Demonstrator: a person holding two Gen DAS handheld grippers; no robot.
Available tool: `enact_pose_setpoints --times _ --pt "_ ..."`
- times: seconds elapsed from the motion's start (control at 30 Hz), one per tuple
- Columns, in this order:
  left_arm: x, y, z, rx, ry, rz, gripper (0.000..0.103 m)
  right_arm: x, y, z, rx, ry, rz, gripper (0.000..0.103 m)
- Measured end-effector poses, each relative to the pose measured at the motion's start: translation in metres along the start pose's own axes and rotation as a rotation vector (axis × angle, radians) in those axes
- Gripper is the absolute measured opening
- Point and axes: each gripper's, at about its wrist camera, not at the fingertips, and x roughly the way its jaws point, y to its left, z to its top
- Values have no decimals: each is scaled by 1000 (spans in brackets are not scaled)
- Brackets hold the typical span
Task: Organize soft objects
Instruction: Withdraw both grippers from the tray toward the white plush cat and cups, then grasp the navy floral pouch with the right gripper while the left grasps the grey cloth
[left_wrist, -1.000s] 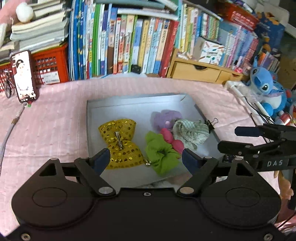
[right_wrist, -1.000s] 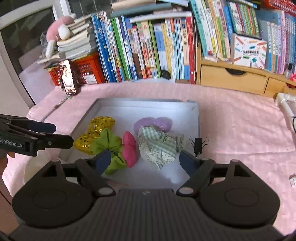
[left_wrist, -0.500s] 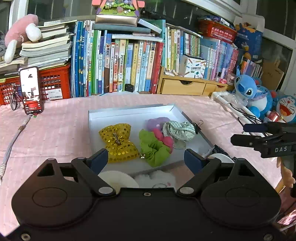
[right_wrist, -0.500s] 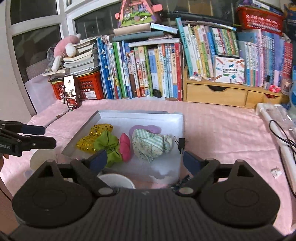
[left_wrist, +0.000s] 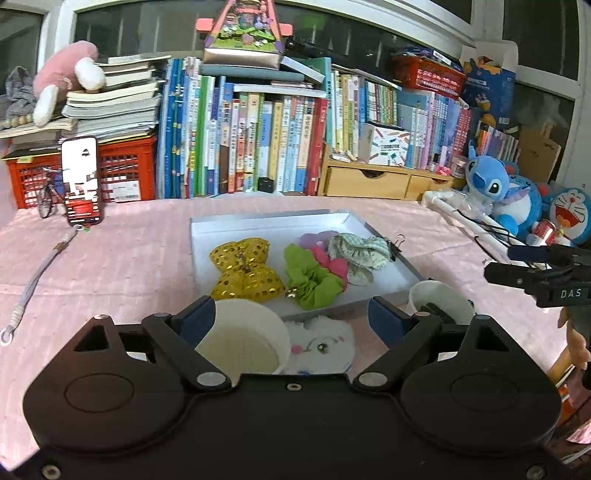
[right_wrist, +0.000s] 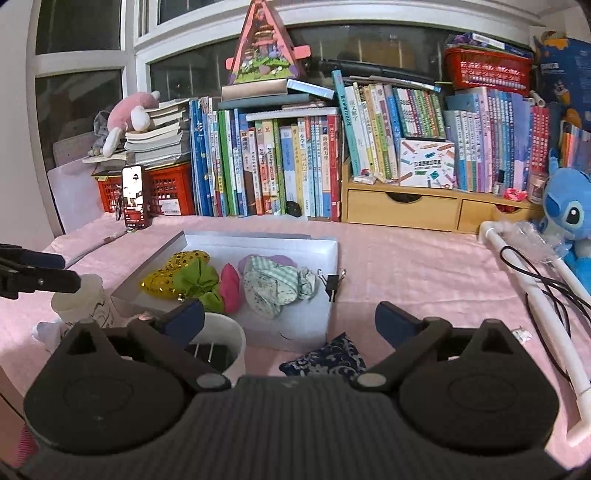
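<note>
We hold both grippers low at the near edge of the pink tablecloth (right_wrist: 424, 266), both with the jaws wide apart and nothing between them.

Nearest to the left gripper (left_wrist: 291, 314), between its fingers at 12 o'clock, lies a white plush piece with an embroidered face (left_wrist: 321, 345); a cream cup (left_wrist: 243, 343) stands at 11 o'clock, touching the left finger in the view. Nearest to the right gripper (right_wrist: 290, 319), at 12 o'clock just in front of the body, lies a dark blue patterned pouch (right_wrist: 325, 358), with a white cup (right_wrist: 221, 345) at 10 o'clock that holds some dark clips.

Farther, at 12 o'clock for both, sits the shallow grey tray (left_wrist: 266, 221) with the soft things in a row from left to right: the yellow sequin bow (left_wrist: 243, 267), the green scrunchie (left_wrist: 310, 275), the pink scrunchie (left_wrist: 330, 260), the purple one (left_wrist: 314, 240) behind, and the checked green-white scrunchie (left_wrist: 360, 251). The bow has its long axis across the view of the left gripper, so we judge the left hand nearer to it and the right hand nearer to the checked scrunchie (right_wrist: 273, 286). A black binder clip (right_wrist: 332, 282) sits at the right rim.

Behind are the books (left_wrist: 258, 140).
</note>
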Motion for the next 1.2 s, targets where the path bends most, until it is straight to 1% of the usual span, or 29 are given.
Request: enact_pose_setpoints --times 0.13,0.27,0.43,0.63,0.77,0.87,1.03,1.2 --pt "-8 2 -13 -6 -19 21 89 -4 -3 -8 6 -24 -15 103" --pt "-16 3 -23 13 -41 50 90 -6 -5 -15 9 -38 -28 103" --pt "-23 11 -36 6 -68 115 92 -6 -10 -24 48 -52 -48 103" --pt "-29 24 -50 -8 -72 151 94 -4 -16 -34 69 -56 -87 103" --pt "-31 30 -63 -14 -60 184 95 -1 -17 -42 55 -56 -115 103" --pt "-29 35 -72 -40 -38 182 95 1 -17 -46 49 -53 -133 103" --pt "-22 38 -84 -82 -9 171 94 7 -18 -53 41 -31 -147 98" --pt "-14 39 -95 -125 6 185 89 14 -18 -61 45 -3 -142 94"
